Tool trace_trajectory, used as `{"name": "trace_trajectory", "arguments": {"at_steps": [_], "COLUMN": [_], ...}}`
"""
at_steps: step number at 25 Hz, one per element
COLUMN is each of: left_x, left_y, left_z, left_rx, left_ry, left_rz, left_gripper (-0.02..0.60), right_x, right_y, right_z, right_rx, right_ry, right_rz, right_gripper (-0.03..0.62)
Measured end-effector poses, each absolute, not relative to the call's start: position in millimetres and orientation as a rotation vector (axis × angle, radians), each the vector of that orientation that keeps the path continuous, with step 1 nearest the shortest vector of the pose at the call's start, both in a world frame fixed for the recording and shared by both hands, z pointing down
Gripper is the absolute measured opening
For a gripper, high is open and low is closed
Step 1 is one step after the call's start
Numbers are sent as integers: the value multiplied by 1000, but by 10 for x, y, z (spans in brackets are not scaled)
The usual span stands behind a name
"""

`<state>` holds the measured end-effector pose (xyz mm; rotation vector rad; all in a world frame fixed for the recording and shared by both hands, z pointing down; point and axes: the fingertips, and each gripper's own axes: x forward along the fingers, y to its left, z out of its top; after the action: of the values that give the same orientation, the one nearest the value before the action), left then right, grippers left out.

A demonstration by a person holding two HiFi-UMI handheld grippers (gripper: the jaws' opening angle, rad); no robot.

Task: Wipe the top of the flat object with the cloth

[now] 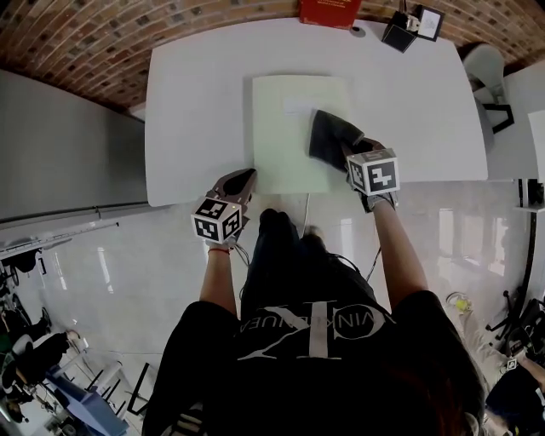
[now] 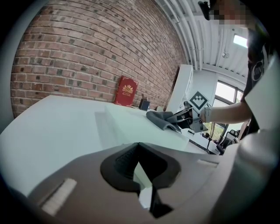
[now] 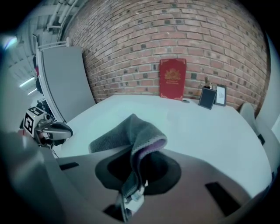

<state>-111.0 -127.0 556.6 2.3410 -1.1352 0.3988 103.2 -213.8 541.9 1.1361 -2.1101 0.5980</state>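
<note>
The flat sheet [image 1: 285,136], pale green, lies in the middle of the white desk [image 1: 196,111], with its near edge close to the desk's near edge.

Nearest, the left tongs [image 1: 244,177] sit at the desk's near edge, just beside the sheet's near left corner. In the left gripper view they are clenched almost together, with a pale sliver in the slit. I cannot tell whether that is the sheet's corner pinched or only the surface seen through the gap.

A little farther and to the right, the right tongs [image 1: 345,153] are clamped on a grey cloth [image 1: 328,136]. One folded end is caught between them and the rest spills forward onto the near right part of the sheet. The sheet's left half and far strip are bare.

At the desk's far edge stand a red book [image 1: 328,10] and, to its right, a dark holder [image 1: 400,32] with a small frame [image 1: 428,21], well apart from the sheet.

The wiping step looks to be in hand, with the cloth down on the sheet and most of the top yet to cover. The next move calls for pressing the cloth flat and sweeping it left and far across the bare area. The left tongs should steady the near corner so that the light sheet does not slide.
</note>
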Motion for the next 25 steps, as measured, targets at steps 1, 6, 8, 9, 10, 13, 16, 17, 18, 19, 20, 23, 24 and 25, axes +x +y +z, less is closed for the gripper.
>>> {"name": "trace_trajectory", "arguments": {"at_steps": [1, 6, 8, 9, 10, 13, 16, 17, 18, 19, 20, 23, 24, 25], "left_x": [-1107, -1100, -1106, -1109, -1109, -1122, -1216, -1243, -1251, -1243, -1226, -1183, -1184, -1191], "left_y": [-1271, -1282, -1283, -1285, -1287, -1296, -1337, -1345, -1342, -1329, -1309, -1218, -1176, -1126], "left_z": [5566, 5567, 5572, 5575, 5576, 5551, 5439, 5394, 5349, 5305, 5260, 5128, 5090, 5057], "left_rx": [2342, 2351, 2352, 2351, 2348, 2316, 2249, 2242, 2247, 2259, 2272, 2285, 2280, 2273], "left_ry": [-1131, -1113, -1111, -1113, -1116, -1142, -1221, -1246, -1264, -1278, -1292, -1359, -1388, -1415], "left_rz": [398, 404, 403, 401, 398, 329, 169, 137, 126, 127, 132, 115, 102, 91], "left_gripper": [12, 12, 12, 12, 12, 12, 12, 12, 12, 12, 12, 12, 12, 12], "right_x": [1073, 1249, 1332, 1383, 1441, 1608, 1681, 1680, 1668, 1649, 1625, 1514, 1455, 1383], "right_y": [-2131, -2085, -2061, -2053, -2049, -2051, -2056, -2056, -2051, -2042, -2029, -1990, -1974, -1953], "right_z": [5418, 5425, 5430, 5424, 5407, 5240, 4915, 4795, 4683, 4582, 4490, 4252, 4187, 4132], "right_rx": [1148, 1220, 1251, 1271, 1295, 1393, 1485, 1501, 1507, 1506, 1499, 1462, 1443, 1420], "right_ry": [-2106, -2087, -2069, -2059, -2051, -2070, -2153, -2186, -2220, -2254, -2286, -2387, -2428, -2469], "right_rz": [604, 643, 644, 636, 622, 552, 458, 424, 394, 372, 355, 345, 361, 384], "right_gripper": [51, 49, 51, 49, 51, 49, 49, 49, 49, 49, 49, 49, 49, 49]}}
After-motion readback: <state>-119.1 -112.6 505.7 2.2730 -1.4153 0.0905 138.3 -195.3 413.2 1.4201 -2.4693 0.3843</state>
